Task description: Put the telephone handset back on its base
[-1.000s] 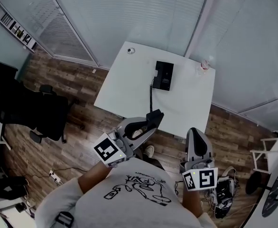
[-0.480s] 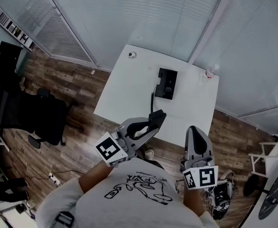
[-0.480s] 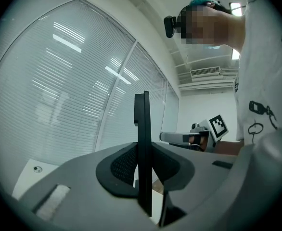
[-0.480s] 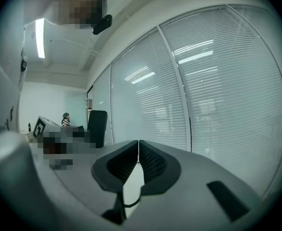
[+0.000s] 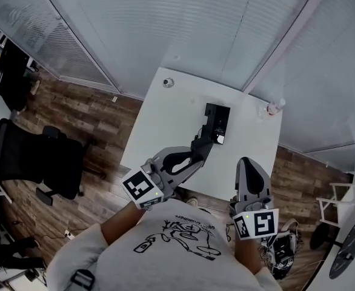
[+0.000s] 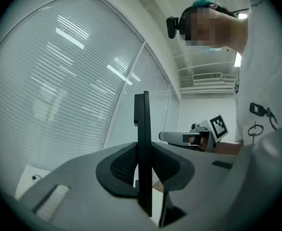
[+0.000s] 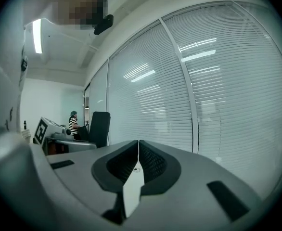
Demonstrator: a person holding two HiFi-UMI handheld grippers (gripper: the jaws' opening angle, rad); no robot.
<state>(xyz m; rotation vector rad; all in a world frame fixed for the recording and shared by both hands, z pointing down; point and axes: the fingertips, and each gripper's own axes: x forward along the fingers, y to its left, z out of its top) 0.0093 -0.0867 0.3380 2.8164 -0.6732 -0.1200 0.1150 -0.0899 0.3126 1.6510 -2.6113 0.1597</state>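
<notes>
The black telephone base [image 5: 216, 123] lies on the white table [image 5: 165, 117], toward its far right part. My left gripper [image 5: 195, 156] is shut on the black handset [image 5: 200, 148], which hangs over the table's near edge, just short of the base. In the left gripper view the handset [image 6: 142, 138] stands edge-on, clamped between the jaws of the left gripper [image 6: 144, 177]. A dark cord [image 5: 199, 129] runs from the handset toward the base. My right gripper [image 5: 249, 163] hovers off the table's near right corner, jaws together and empty; the right gripper view shows the right gripper [image 7: 138, 154] shut on nothing.
A small round fitting [image 5: 168, 82] sits at the table's far left and a small clear container [image 5: 275, 108] at its far right. Glass walls with blinds stand behind the table. A black office chair [image 5: 50, 159] is on the wooden floor to the left, a white stand [image 5: 341, 200] to the right.
The left gripper with the handset has come closer to the table and the base. The right gripper keeps its place beside it, still shut.
</notes>
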